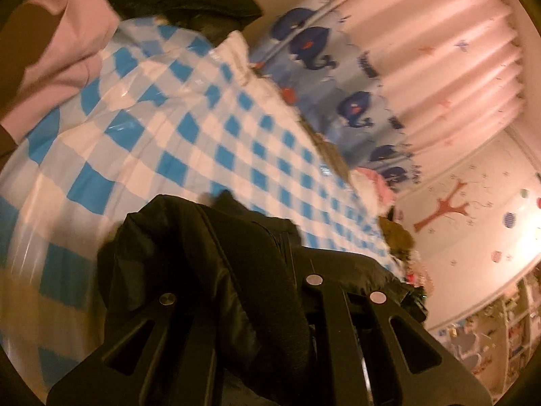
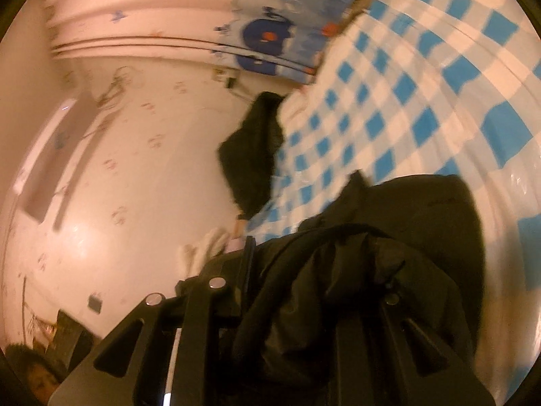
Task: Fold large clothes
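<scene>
While both grippers clamped bunched folds of the black jacket (image 1: 203, 264), left gripper (image 1: 236, 308) and right gripper (image 2: 304, 291) held it above the checkered sheet (image 1: 189, 115); seemingly to spread it for folding.

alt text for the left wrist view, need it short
A black garment is bunched between the fingers of the left claw, lifted over a bed covered in a glossy blue-and-white checked sheet. A pink garment lies at the far left of the bed, and a pink curtain hangs behind.
</scene>
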A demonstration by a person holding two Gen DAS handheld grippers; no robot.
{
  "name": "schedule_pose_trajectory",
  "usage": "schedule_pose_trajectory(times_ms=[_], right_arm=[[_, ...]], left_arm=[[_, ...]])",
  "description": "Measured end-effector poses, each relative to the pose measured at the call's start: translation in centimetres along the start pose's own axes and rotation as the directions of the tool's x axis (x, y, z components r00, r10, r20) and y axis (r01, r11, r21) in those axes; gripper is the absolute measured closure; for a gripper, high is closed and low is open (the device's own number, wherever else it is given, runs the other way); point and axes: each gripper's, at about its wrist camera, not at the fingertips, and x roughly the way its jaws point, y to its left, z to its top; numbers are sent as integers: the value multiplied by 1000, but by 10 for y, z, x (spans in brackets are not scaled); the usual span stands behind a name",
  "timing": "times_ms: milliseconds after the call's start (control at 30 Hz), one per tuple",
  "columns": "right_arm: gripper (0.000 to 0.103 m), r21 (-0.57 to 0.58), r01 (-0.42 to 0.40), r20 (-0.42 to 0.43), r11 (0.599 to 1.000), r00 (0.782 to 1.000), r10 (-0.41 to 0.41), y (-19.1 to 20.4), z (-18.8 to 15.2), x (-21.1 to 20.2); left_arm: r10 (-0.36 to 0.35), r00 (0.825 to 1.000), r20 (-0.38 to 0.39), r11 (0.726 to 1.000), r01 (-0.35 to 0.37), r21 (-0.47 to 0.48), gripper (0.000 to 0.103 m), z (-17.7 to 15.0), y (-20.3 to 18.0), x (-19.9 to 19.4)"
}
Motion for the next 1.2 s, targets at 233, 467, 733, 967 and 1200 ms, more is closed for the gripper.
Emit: schedule_pose_trajectory(times_ms=[233,467,733,967,1200], right_arm=[[36,169,54,-37,984,998,-49,-57,22,35],[8,5,72,37,997,997,-72,15,22,3],[7,-599,481,44,640,818,-574,107,-35,83],[7,-611,593,17,524,672,-740,51,-34,156],[7,-497,678,4,541,626,-780,-11,2,168]], left_arm=[[175,978,-113,981,-183,-65,85,10,47,77],[-1,1000,1,970,2,-245,51,32,46,38],[152,988,-28,963,-154,-221,15,49,17,34],[360,899,251,708,-438,553,14,-22,-108,60],[566,819,98,491,-430,758,12,-65,-77,185]])
